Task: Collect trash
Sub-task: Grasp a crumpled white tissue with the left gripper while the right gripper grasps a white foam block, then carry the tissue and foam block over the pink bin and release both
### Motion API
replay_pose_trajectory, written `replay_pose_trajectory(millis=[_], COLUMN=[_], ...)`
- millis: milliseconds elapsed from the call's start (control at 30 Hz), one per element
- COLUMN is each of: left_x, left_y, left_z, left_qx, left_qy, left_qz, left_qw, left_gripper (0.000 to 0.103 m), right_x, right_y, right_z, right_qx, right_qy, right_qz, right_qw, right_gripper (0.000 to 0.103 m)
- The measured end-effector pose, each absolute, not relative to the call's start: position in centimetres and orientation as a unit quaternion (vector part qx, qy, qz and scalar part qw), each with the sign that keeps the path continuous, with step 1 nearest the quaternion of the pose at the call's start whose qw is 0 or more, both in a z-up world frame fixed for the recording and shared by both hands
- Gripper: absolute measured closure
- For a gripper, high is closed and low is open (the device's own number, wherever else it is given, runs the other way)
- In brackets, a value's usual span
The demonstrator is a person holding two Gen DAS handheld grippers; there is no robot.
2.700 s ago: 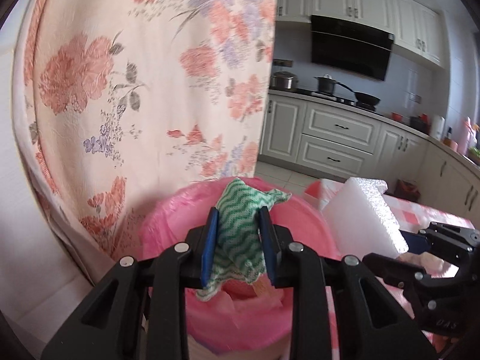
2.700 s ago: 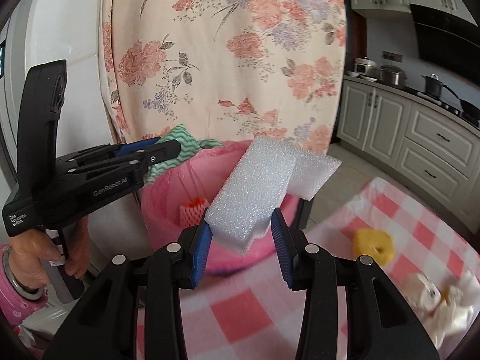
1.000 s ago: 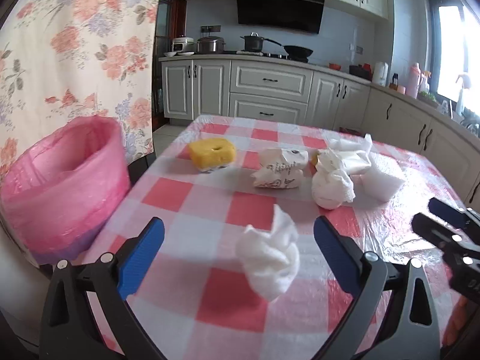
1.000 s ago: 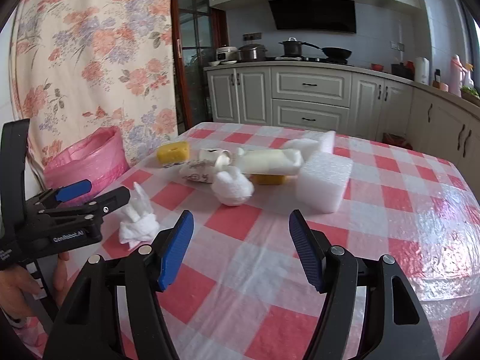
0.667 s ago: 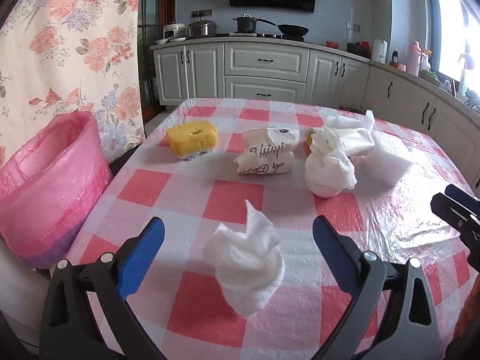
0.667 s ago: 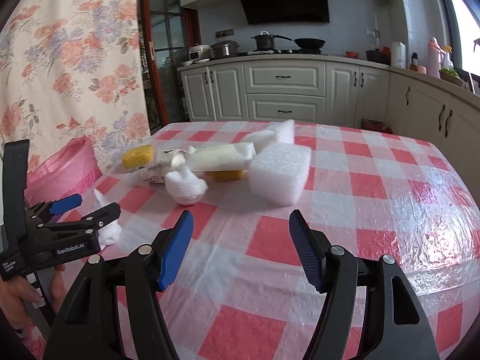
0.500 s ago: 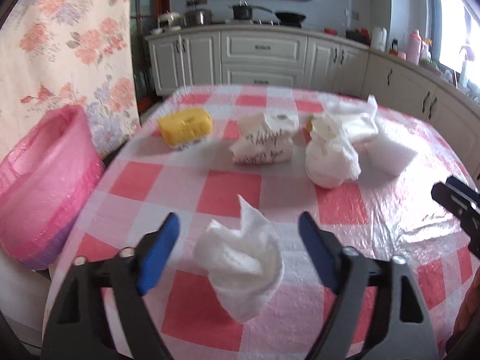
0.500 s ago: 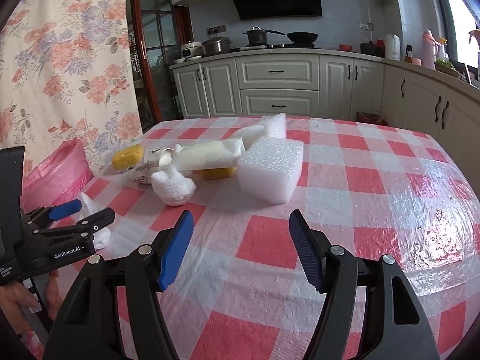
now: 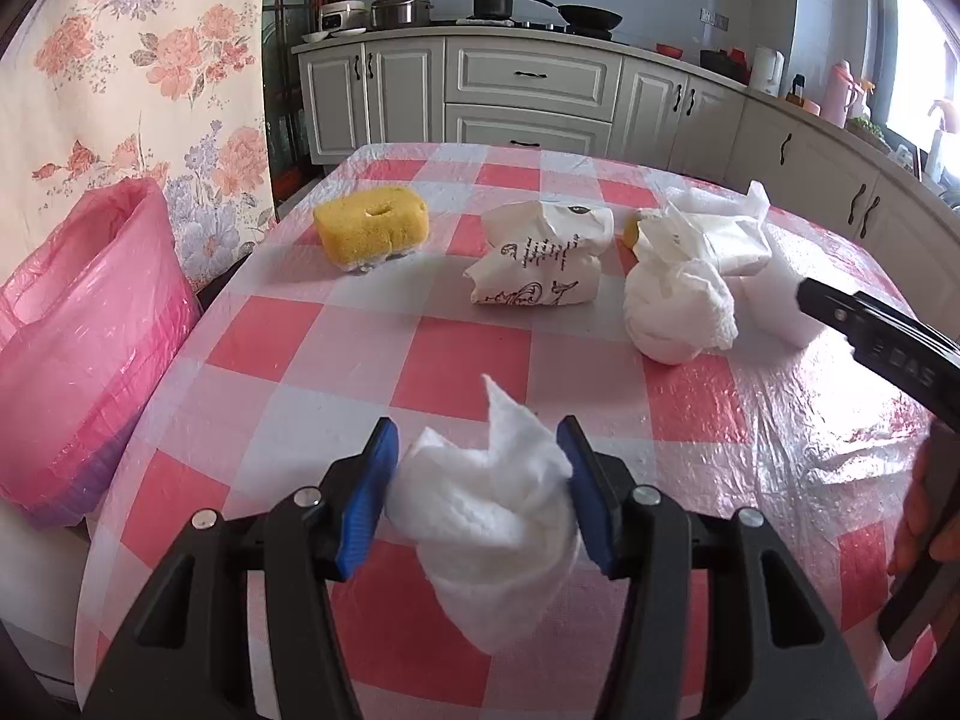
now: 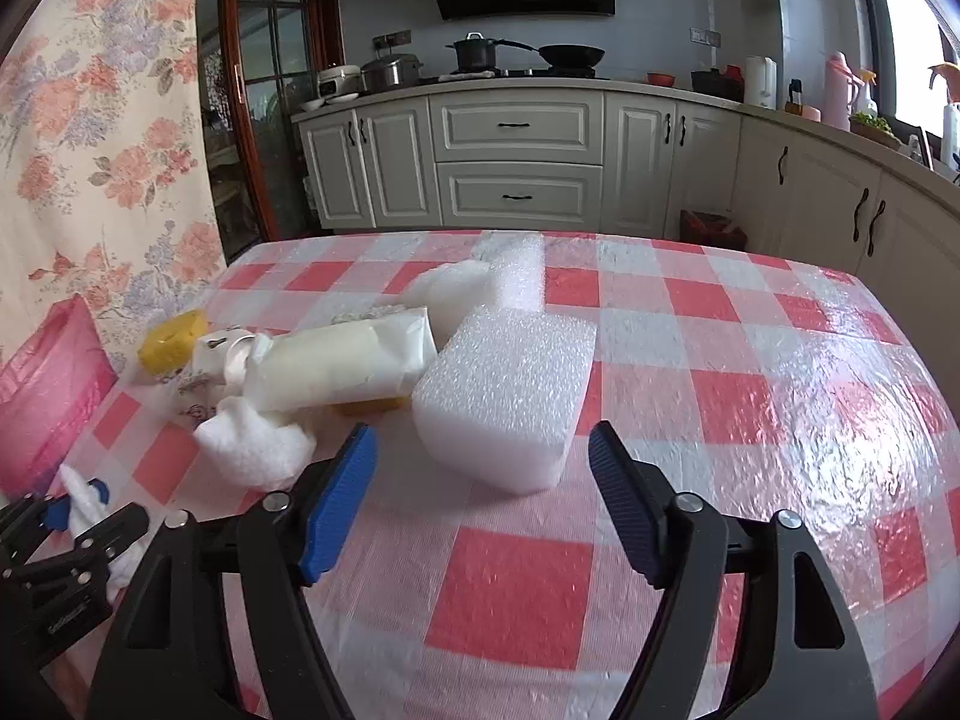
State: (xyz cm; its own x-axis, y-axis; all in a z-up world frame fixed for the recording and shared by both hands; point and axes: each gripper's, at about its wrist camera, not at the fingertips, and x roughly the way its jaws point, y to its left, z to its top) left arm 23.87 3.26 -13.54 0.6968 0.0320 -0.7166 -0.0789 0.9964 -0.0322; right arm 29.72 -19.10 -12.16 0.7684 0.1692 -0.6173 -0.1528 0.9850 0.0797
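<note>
A crumpled white tissue [image 9: 486,510] lies on the checked table near its front edge. My left gripper [image 9: 480,480] has it between its blue pads; the jaws are closing and both pads touch the tissue. Its tip with the tissue also shows in the right wrist view as left gripper [image 10: 78,510]. My right gripper [image 10: 483,431] is open and its jaws are opening. The near end of a white foam block [image 10: 510,384] sits between the tips, untouched. The pink-lined bin [image 9: 90,330] stands off the table's left edge.
On the table [image 9: 468,360] lie a yellow sponge [image 9: 372,228], a printed paper wrapper [image 9: 540,264], a balled tissue [image 9: 678,312], a white plastic pack [image 10: 342,366] and a second foam piece [image 10: 519,276]. A floral curtain hangs at left; kitchen cabinets stand behind.
The left jaws have closed in from wide open onto the tissue. The right gripper has moved in toward the foam block and its jaws have spread wider.
</note>
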Motion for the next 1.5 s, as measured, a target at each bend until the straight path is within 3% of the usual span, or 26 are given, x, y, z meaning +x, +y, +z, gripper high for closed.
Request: replay_pose_trajectory(millis=[300, 400, 500, 667, 833, 1500], left_x=[24.0, 24.2, 24.1, 24.1, 23.9, 20.7], left_y=[3.4, 3.3, 3.1, 3.0, 2.9, 2.7], left_z=[-13.7, -13.8, -13.8, -13.7, -13.5, -11.8], left_qx=[-0.036, -0.034, -0.03, -0.029, -0.031, -0.042], left_qy=[0.394, 0.396, 0.395, 0.391, 0.385, 0.324], left_qz=[0.032, 0.03, 0.027, 0.02, 0.007, -0.002], left_qw=[0.918, 0.917, 0.918, 0.92, 0.922, 0.945], left_gripper=[0.049, 0.051, 0.056, 0.073, 0.079, 0.08], right_x=[32.7, 33.0, 32.9, 32.7, 31.8, 20.4], right_y=[-18.6, -18.8, -19.1, -19.6, -19.8, -20.5], right_z=[-12.7, -13.0, -13.0, -12.9, -12.5, -11.5], right_qx=[0.005, 0.012, 0.019, 0.03, 0.028, 0.016], right_qy=[0.359, 0.368, 0.364, 0.354, 0.342, 0.322], right_qz=[0.066, 0.069, 0.071, 0.069, 0.067, 0.102], right_qw=[0.931, 0.927, 0.928, 0.932, 0.937, 0.941], right_gripper=[0.031, 0.038, 0.039, 0.041, 0.041, 0.04])
